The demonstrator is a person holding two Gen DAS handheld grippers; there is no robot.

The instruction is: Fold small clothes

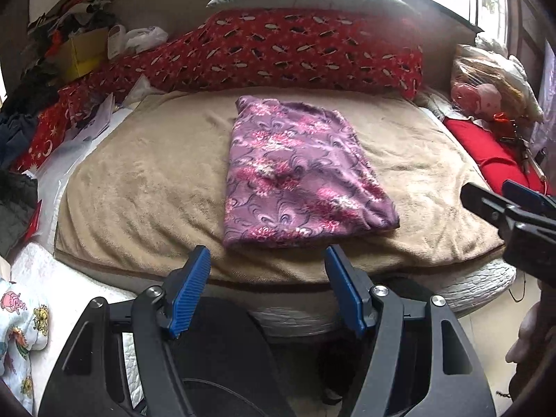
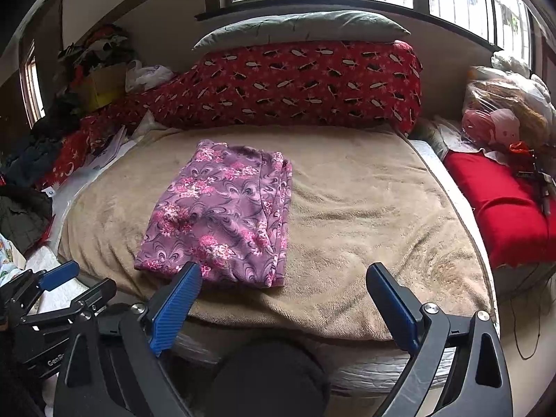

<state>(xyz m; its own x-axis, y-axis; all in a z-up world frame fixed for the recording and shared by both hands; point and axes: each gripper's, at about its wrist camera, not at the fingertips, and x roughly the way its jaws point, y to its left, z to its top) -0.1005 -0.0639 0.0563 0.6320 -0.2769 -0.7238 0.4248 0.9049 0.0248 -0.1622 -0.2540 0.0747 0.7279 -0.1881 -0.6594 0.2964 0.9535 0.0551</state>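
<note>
Folded purple floral garment [image 1: 299, 173] lying on the bed, both grippers held back empty.

Nearest, the left gripper [image 1: 267, 292] and right gripper [image 2: 283, 309] are seen with fingers spread apart, nothing between them, short of the bed's near edge. A further fold is best started by pinching the garment's near corners evenly. It rests mid-bed on the tan fleece blanket [image 1: 139, 187]. Beyond, a red patterned bolster [image 2: 305, 83] and grey pillow [image 2: 299, 29] are set below windows.

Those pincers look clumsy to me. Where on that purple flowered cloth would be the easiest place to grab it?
Probably the near corners of the purple flowered cloth, coming in from the front edge of the tan blanket. It lies flat and folded, its near edge facing both open grippers, so the left gripper and right gripper could each pinch one.
</note>
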